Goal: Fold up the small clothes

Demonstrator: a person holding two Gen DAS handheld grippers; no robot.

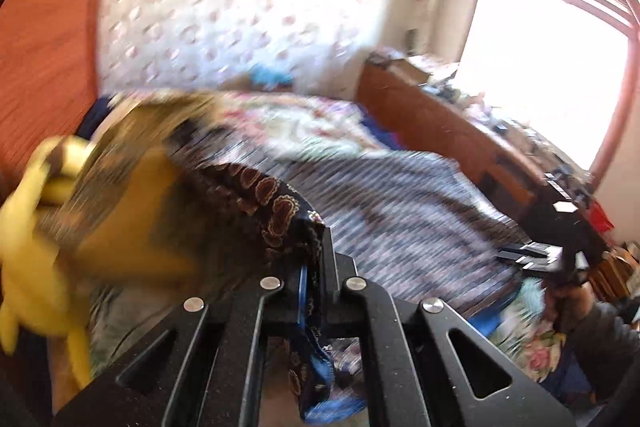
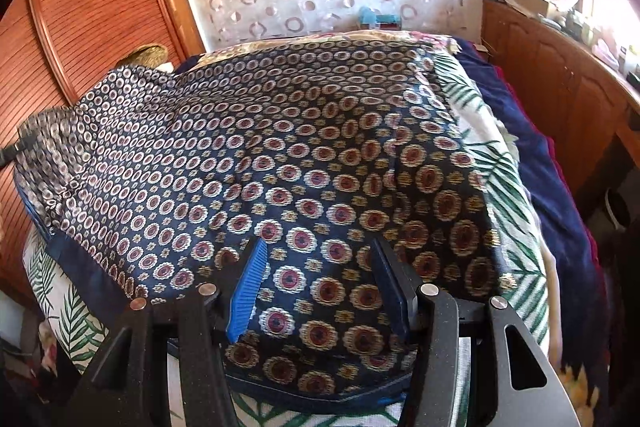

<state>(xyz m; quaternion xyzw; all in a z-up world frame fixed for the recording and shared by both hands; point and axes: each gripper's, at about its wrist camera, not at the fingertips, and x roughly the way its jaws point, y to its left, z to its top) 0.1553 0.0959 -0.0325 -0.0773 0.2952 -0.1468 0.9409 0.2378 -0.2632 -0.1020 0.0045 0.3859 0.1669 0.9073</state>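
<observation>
On the leaf-print bedspread [image 2: 508, 163] lies a patterned navy garment [image 2: 280, 155].

Daylight floods both views from a window [image 1: 544, 67] at about two o'clock in the left wrist view, blown out to pure white with glare spilling over its frame. That view is heavily motion-blurred: the bedding [image 1: 400, 219] smears into streaks, and only the cloth [image 1: 276, 199] near centre stays fairly sharp. The right wrist view is crisp and evenly lit, blurring slightly at nine o'clock. Fisheye bending curves both views, with dark corners.
</observation>
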